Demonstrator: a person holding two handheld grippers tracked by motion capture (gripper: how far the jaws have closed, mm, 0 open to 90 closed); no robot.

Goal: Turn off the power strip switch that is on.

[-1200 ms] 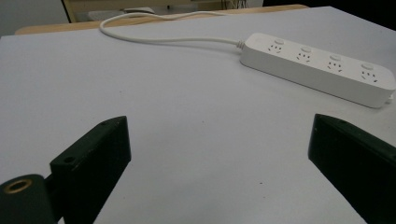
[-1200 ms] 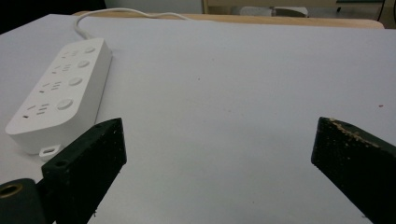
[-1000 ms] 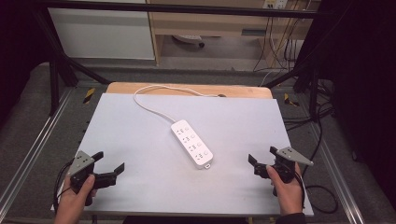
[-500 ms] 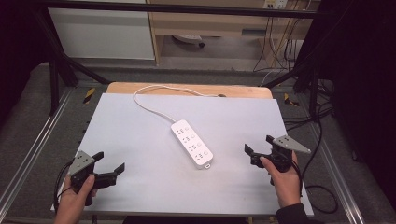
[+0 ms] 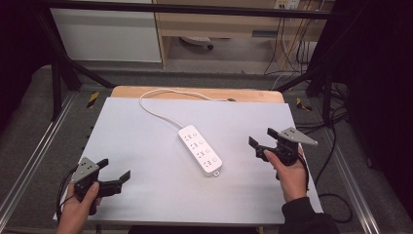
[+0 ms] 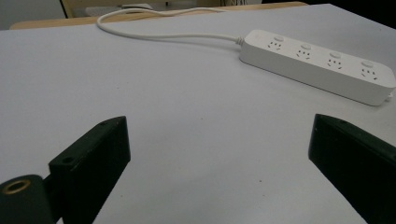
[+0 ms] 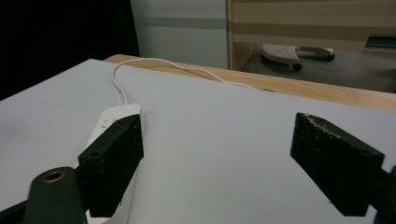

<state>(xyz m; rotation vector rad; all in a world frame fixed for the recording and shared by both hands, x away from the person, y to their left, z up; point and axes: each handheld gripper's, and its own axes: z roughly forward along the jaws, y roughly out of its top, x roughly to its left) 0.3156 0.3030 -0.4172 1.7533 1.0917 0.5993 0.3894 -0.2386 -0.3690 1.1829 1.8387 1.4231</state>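
Power strip [image 5: 200,149] with four sockets, one cord [image 5: 155,109], two gaping tongs [image 5: 115,171] [image 5: 263,138].

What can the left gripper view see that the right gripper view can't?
The left gripper view sees the power strip's top, with its four sockets and buttons in a row. The right gripper view instead sees a wooden cabinet and floor beyond the table, with one jaw covering much of the strip. Both share the white cord, the grey tabletop and two black jaws standing wide apart.
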